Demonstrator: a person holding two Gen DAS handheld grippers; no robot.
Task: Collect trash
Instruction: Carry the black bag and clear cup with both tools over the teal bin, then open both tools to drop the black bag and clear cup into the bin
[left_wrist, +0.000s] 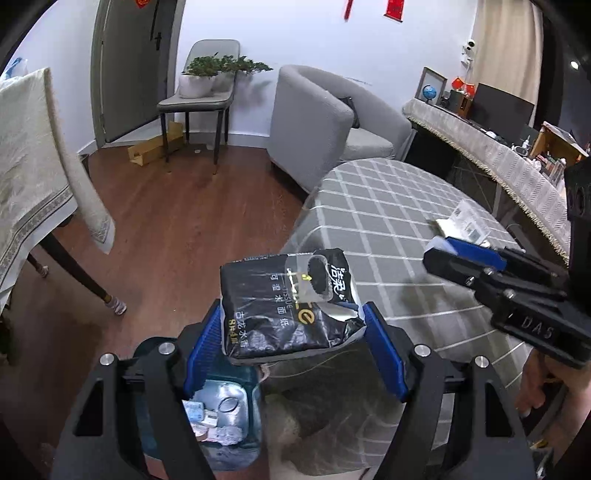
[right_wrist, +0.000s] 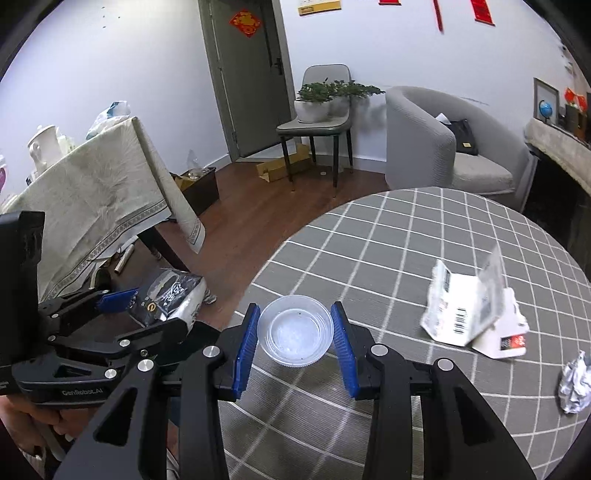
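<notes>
Black tissue pack (left_wrist: 288, 302) clamped in our left claw (left_wrist: 295, 343), lower centre, over the bin (left_wrist: 221, 406) for dropping. Right claw (right_wrist: 295, 343) straddles the clear lid (right_wrist: 295, 330) on the counter (right_wrist: 406, 240); clenched or not, we can't tell.

A black tissue pack (left_wrist: 286, 302) is clamped between the blue pads of the left gripper (left_wrist: 295, 347). A bin (left_wrist: 236, 413) of trash is seen below at 6 o'clock. The right gripper (left_wrist: 458, 254) is seen at 3 o'clock over the checked table (left_wrist: 388, 206), near white packaging (left_wrist: 465, 221).
</notes>
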